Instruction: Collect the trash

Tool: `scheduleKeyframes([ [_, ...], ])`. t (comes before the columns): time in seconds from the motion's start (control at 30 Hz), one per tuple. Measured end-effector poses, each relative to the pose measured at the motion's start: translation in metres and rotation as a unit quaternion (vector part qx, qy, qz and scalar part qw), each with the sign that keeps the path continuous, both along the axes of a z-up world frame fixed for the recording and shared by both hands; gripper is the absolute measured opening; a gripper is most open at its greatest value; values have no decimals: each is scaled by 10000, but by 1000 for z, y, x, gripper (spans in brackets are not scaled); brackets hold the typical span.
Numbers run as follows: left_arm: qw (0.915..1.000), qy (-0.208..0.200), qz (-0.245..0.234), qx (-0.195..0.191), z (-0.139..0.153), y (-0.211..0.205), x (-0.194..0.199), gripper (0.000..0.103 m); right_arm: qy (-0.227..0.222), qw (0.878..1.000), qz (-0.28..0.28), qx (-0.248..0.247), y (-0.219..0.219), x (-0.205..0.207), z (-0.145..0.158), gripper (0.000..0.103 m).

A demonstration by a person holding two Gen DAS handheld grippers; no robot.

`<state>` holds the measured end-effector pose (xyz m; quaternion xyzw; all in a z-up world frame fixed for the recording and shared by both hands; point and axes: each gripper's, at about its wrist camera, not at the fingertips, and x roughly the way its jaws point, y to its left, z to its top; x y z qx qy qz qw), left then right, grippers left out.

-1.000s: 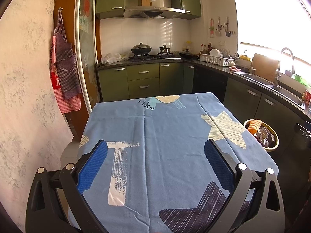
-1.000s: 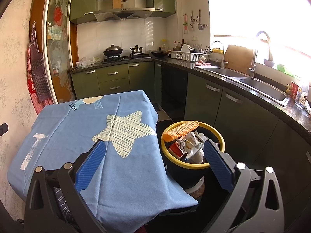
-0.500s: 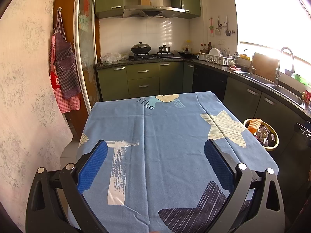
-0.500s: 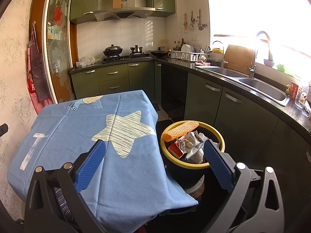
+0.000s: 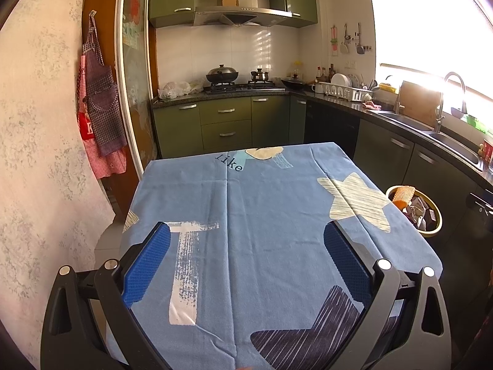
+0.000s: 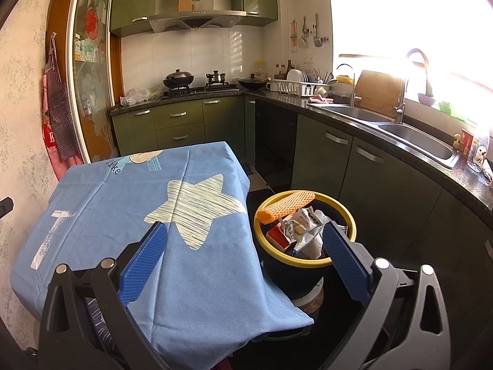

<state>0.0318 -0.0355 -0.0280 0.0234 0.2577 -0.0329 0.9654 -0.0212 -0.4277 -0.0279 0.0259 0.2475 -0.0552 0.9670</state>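
Both my grippers spread wide and empty, right gripper [image 6: 243, 259] nearer the yellow-rimmed dark trash bin [image 6: 348, 215], just right of the blue-clothed worktop [image 6: 129, 203].

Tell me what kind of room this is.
A home kitchen: gas stove with a wok under a range hood, a double sink, and a dish rack on the counter.

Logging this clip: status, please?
Left gripper open, empty, over tablecloth. Right gripper open, empty. Bin full beside table. Nothing in the way.
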Motion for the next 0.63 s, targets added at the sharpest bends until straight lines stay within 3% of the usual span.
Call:
scheduleKeyframes([
  [0.4,9997,62,-229,-107,-8,-4,9,98,51,10000,48,15,-1,2,-8,96],
  [0.63,9992,392,-43,12,-24,8,53,98,247,9980,571,71,12,42,-13,96],
])
